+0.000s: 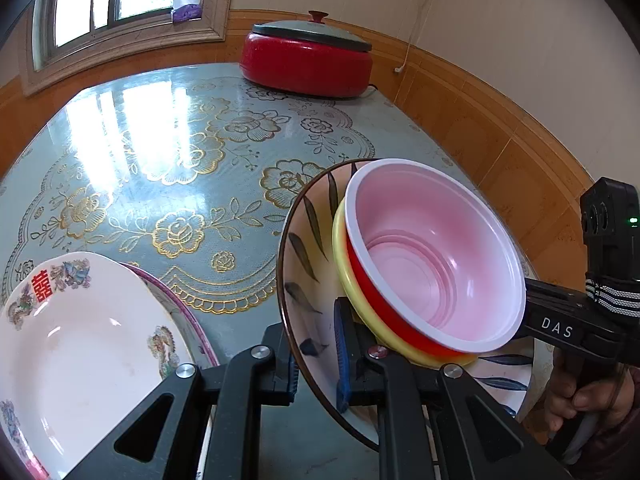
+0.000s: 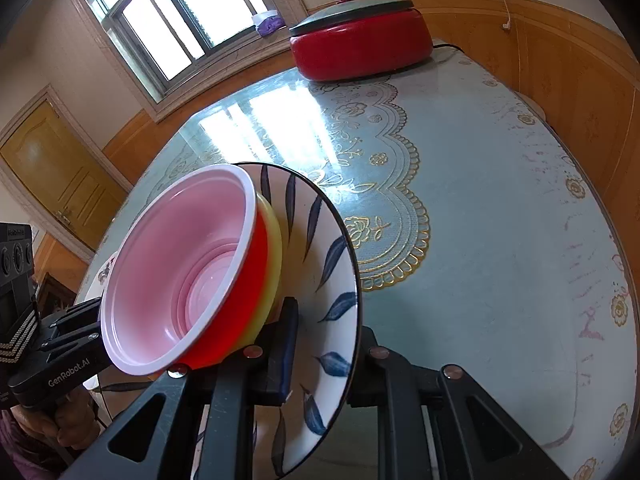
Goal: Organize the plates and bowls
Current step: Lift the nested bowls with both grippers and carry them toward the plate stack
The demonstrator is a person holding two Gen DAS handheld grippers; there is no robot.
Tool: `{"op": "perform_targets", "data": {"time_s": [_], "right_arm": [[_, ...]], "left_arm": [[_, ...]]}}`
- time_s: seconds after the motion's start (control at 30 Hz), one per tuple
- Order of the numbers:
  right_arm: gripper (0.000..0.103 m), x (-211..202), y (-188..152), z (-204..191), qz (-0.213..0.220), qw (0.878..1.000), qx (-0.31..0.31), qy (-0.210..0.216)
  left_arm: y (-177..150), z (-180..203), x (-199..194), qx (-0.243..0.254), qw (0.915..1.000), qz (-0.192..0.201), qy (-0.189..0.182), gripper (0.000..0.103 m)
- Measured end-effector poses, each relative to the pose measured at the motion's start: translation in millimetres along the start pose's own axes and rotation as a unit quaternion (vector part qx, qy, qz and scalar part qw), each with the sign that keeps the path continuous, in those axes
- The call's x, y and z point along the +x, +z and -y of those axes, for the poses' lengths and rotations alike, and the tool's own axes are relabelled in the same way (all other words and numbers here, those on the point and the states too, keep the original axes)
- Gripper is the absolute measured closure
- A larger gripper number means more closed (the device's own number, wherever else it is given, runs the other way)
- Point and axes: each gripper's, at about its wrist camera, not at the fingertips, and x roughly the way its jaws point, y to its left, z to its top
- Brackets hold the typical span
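We clamp the leaf-painted ceramic plate (image 1: pixel 308 248) rim-to-rim between left gripper (image 1: pixel 316 364) and right gripper (image 2: pixel 324 360); the stacked red plastic bowl (image 1: pixel 436 256) and yellow bowl (image 1: pixel 344 256) face up.

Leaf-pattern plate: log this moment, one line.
left gripper shut on leaf-pattern plate | right gripper shut on opposite rim | red bowl nested in yellow bowl
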Motion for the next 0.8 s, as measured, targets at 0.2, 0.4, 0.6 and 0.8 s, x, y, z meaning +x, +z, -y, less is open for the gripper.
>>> {"op": "perform_targets", "data": {"time_s": [0.2, 0.4, 0.6, 0.8], "right_arm": [[0.086, -2.5, 3.4, -7.4, 0.001, 1.0, -0.009, 0.001], [0.086, -4.1, 8.6, -19.7, 0.005, 1.0, -0.02, 0.006], [0.086, -3.2, 17.2, -38.6, 0.006, 0.999, -0.035, 0.016], [0.086, 0.8, 23.8, -64.5, 0.006, 0.998, -0.052, 0.031]], "left_arm": [[-1.0, -4.8, -10.1, -0.004, 1.0, 0.008, 0.004, 0.088], [-0.6, -10.5, -23.3, -0.009, 0.9997, 0.018, 0.01, 0.088], [0.7, -22.7, -41.4, -0.018, 0.9992, 0.031, 0.018, 0.088], [-0.5, -42.8, -61.3, -0.035, 0.9979, 0.046, 0.031, 0.089]]}}
